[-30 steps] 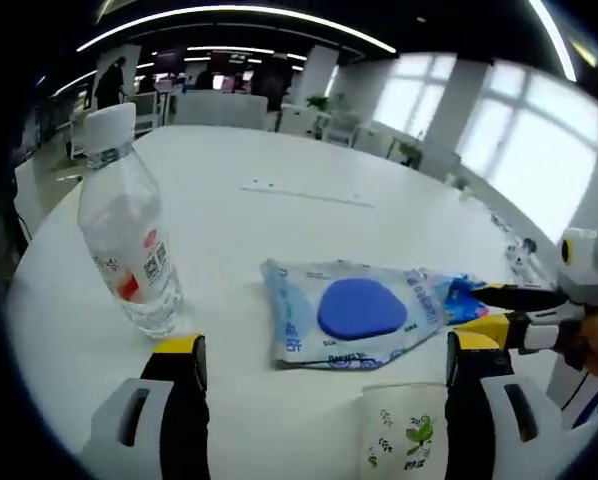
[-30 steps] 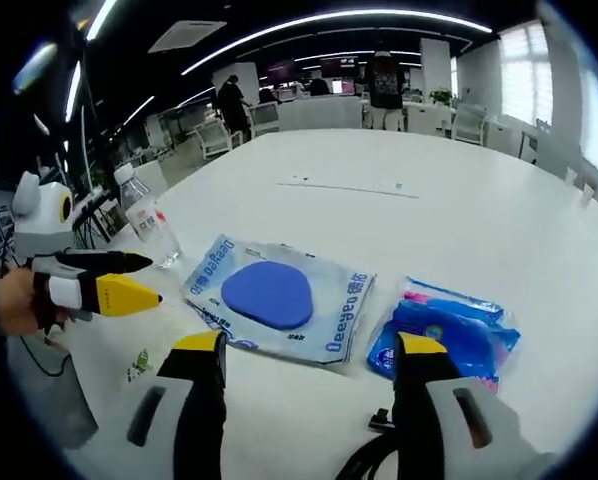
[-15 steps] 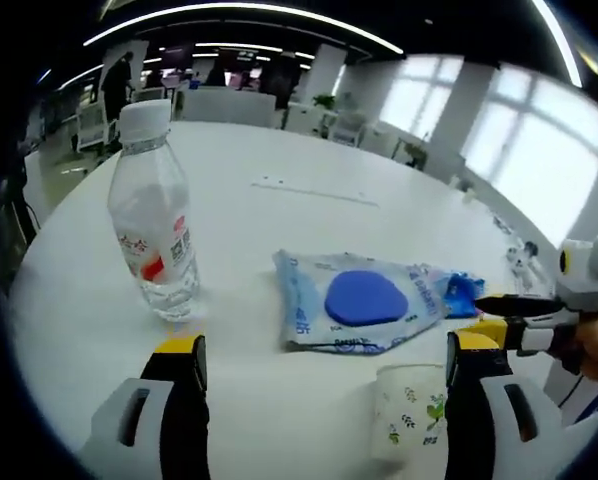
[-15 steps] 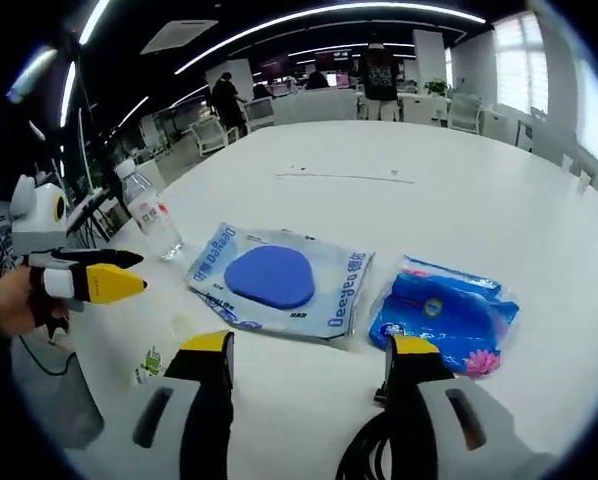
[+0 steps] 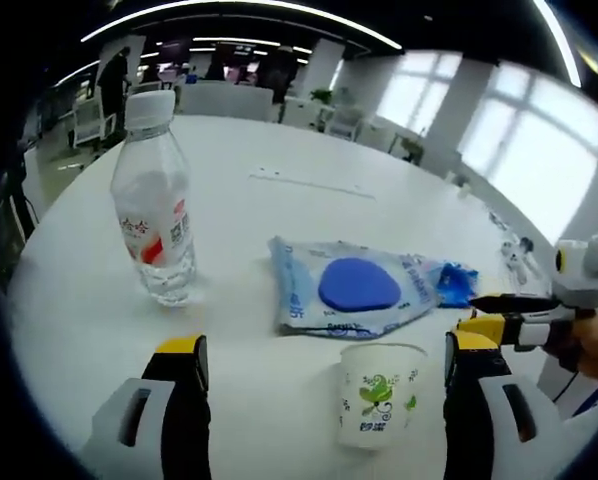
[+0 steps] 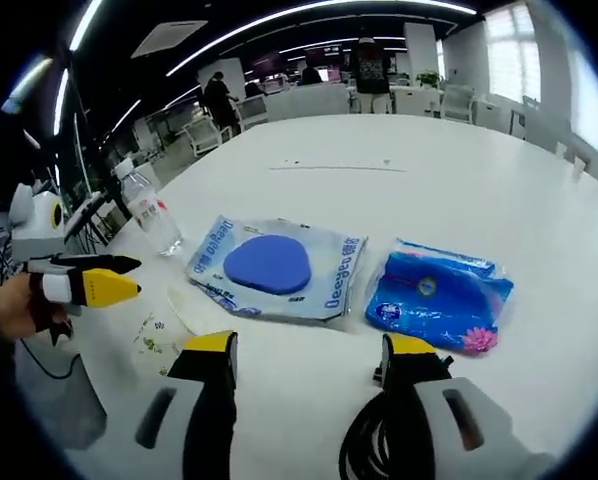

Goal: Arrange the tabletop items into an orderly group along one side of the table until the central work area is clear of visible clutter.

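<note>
Tabletop (image 5: 309, 150) items sit close together near the person's edge: a clear water bottle (image 5: 155, 200) stands upright at left, a pale packet with a blue oval (image 5: 357, 290) lies flat beside it, and a blue packet (image 6: 439, 297) lies just right of that one. A paper cup (image 5: 377, 394) stands upright between the left hand-held gripper (image 5: 324, 362) jaws (wide apart, not touching it). The right hand-held gripper (image 6: 312, 355) hovers with jaws spread, holding nothing. The far tabletop lies bare and white.
</note>
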